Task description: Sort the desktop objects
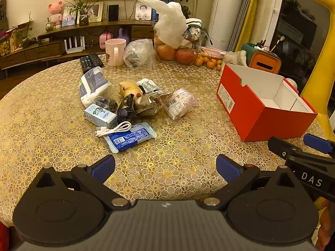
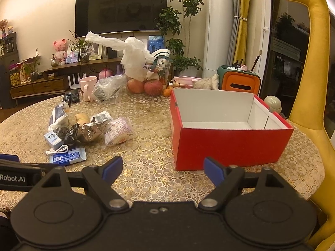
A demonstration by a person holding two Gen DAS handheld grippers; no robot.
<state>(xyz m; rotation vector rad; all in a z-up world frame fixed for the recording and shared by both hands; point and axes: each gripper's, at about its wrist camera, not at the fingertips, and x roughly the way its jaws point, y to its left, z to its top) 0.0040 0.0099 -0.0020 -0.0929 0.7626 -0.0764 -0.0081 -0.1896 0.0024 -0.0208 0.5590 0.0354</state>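
Observation:
A pile of small items lies on the round table: a blue snack wrapper (image 1: 130, 137), a white cable (image 1: 114, 129), a light-blue carton (image 1: 100, 115), a dark wrapper (image 1: 125, 108), a silver foil bag (image 1: 147, 102), a pink-white packet (image 1: 180, 104), a white-blue pack (image 1: 93, 84) and a beige toy (image 1: 128, 87). An open red box (image 1: 263, 113) stands to the right, empty inside (image 2: 217, 123). My left gripper (image 1: 165, 167) is open, near the front edge, short of the pile. My right gripper (image 2: 163, 169) is open, in front of the box.
At the table's back stand a pink mug (image 1: 115, 51), two remotes (image 1: 91, 61), a clear bag (image 1: 140, 54), a fruit bowl with a white bag (image 1: 175, 48), tangerines (image 1: 206, 61) and an orange-green holder (image 1: 262, 59). A yellow giraffe (image 2: 312, 62) stands right.

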